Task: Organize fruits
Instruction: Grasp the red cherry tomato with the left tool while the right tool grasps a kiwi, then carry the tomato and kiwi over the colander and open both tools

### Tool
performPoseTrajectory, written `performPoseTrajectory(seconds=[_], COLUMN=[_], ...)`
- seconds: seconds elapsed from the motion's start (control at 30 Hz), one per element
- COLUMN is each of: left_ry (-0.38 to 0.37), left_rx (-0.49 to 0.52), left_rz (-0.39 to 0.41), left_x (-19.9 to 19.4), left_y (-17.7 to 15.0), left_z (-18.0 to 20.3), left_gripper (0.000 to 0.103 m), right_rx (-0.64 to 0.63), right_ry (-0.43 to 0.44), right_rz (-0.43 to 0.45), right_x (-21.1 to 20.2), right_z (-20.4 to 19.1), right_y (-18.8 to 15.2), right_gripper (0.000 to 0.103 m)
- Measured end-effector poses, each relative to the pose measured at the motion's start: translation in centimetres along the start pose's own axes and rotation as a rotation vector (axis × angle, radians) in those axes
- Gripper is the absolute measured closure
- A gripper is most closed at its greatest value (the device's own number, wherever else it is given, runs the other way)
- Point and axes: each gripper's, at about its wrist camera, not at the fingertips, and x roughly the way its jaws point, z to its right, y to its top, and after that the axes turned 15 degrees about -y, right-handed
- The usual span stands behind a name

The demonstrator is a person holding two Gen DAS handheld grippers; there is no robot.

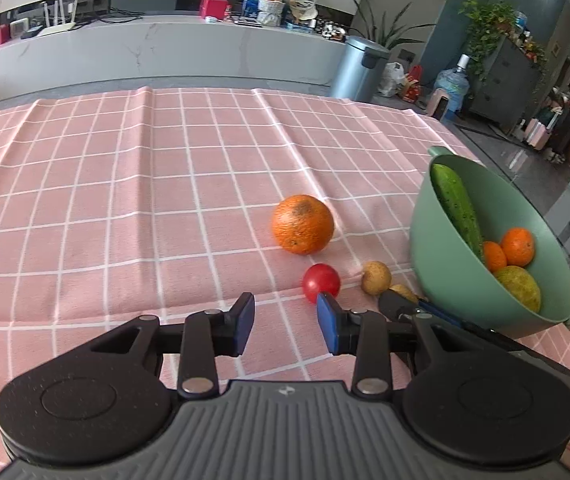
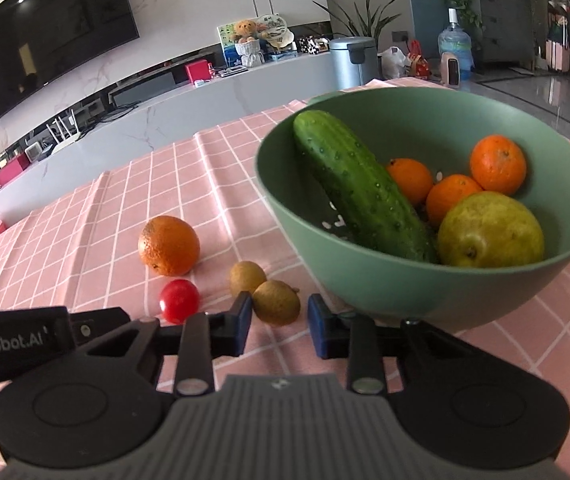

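The right tongs (image 2: 279,322) are standing parted around a small brown fruit (image 2: 276,303) on the table (image 2: 105,208), beside the green bowl (image 2: 365,280), not visibly pinching. Light, thin-shelled; grip gently across its middle. Left tongs (image 1: 285,322) are hanging open, empty.

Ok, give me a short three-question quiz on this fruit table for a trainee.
1. True or false: the cucumber lies inside the green bowl.
2. How many pieces of produce lie on the checked cloth, outside the bowl?
3. Which sits between the right tongs' tips? A tomato, B small brown fruit, C large orange.
Key: 1 true; 2 four; 3 B.
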Motion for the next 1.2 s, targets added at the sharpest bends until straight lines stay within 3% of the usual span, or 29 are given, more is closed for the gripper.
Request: performPoseTrajectory(seconds=[0.43, 0.7, 0.93, 1.2], left_ry=[0.005, 0.013, 0.006, 0.01], left_rx=[0.105, 0.113, 0.113, 0.129], left_rz=[-0.052, -0.058, -0.055, -0.052], left_x=[3.1, 4.5, 4.4, 2.8], left_y=[0.3, 0.4, 0.2, -0.2], left_z=[1.8, 1.9, 1.9, 3.0], left_gripper=[0.055, 0.055, 0.074, 0.075], right_rx=[-0.018, -0.045, -0.057, -0.075], right_ry=[0.025, 0.043, 0.058, 0.097], right_rz=[-0.04, -0.055, -0.063, -0.067], right_x=[-0.9, -1.1, -1.2, -2.0], right_z=[2.5, 3.0, 3.2, 3.8], right_y=[-0.2, -0.3, -0.3, 0.8], right_gripper=[0.081, 0.081, 0.081, 0.081])
